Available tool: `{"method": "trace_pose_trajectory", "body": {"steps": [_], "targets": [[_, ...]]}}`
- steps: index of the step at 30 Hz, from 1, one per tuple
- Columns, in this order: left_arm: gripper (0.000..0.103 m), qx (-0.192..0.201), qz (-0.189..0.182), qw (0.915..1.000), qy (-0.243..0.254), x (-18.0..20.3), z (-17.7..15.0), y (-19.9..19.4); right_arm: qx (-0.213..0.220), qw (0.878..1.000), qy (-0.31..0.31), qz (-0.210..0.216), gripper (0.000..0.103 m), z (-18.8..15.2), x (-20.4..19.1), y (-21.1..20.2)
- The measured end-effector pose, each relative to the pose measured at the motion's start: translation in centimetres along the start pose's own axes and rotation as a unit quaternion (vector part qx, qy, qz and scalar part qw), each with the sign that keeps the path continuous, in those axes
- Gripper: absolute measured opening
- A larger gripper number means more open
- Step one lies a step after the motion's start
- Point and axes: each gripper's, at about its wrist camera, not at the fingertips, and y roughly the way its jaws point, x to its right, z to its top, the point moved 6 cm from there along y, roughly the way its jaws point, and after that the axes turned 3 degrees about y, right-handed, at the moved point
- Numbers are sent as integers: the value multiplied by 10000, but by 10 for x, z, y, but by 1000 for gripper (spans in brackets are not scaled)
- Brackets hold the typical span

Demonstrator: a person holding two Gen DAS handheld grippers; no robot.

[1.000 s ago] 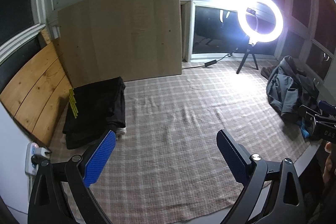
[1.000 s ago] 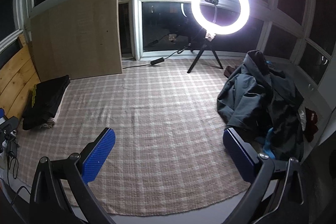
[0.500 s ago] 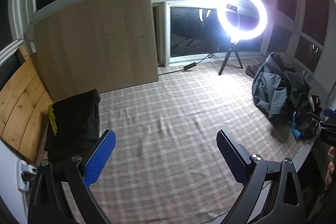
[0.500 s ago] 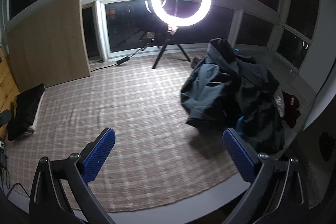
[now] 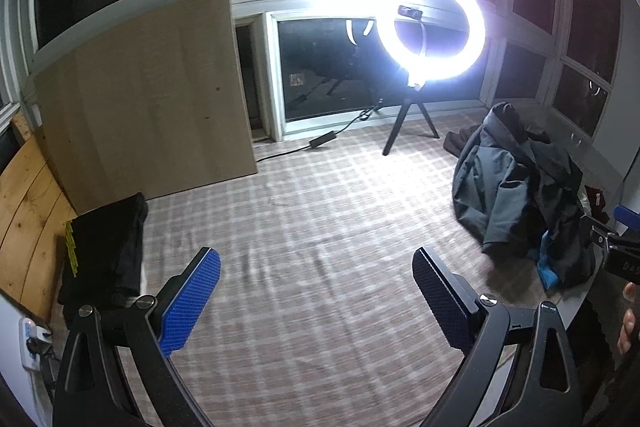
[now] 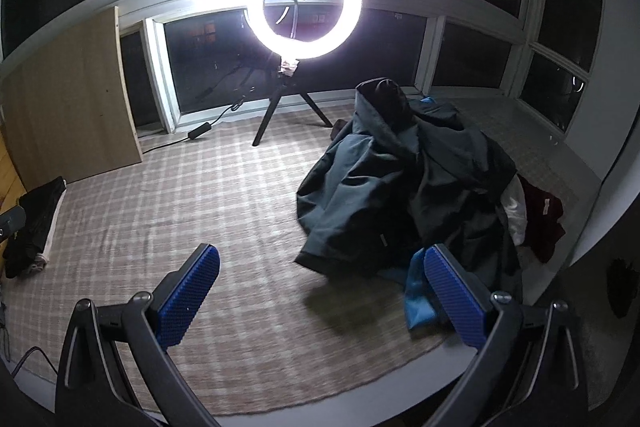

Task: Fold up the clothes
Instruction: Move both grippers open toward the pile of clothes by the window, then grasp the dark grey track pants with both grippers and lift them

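Both grippers hang above the plaid cloth (image 6: pixel 240 207) with nothing in them. The left gripper (image 5: pixel 316 291) gapes wide over bare weave at the frame's lower centre; the right gripper (image 6: pixel 322 287) is equally spread, its right pad just before the heap of dark jackets (image 6: pixel 408 195) at centre right, likely to pick one. A folded black stack (image 5: pixel 104 251) sits at far left, apparently set aside as done.

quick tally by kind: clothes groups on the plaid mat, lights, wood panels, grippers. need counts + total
Clothes groups: 2, the unfolded dark pile and the folded black stack; single garments in the pile cannot be counted.
Ring lights: 1.
Wood panels: 2, the pale board and the plank panel.
Grippers: 2, left gripper and right gripper, both open and empty.
Total: 7
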Motion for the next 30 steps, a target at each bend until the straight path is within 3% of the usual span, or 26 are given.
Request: {"method": "trace_pose_trajectory", "body": {"steps": [20, 27, 30], "targets": [[97, 135, -288, 9983, 492, 106, 44, 32, 169, 9995, 161, -212, 103, 30, 98, 30], [97, 337, -564, 9939, 886, 148, 95, 49, 489, 9977, 134, -451, 103, 75, 156, 45], [98, 462, -724, 9910, 1027, 169, 121, 55, 625, 9976, 146, -250, 103, 99, 183, 56]]}}
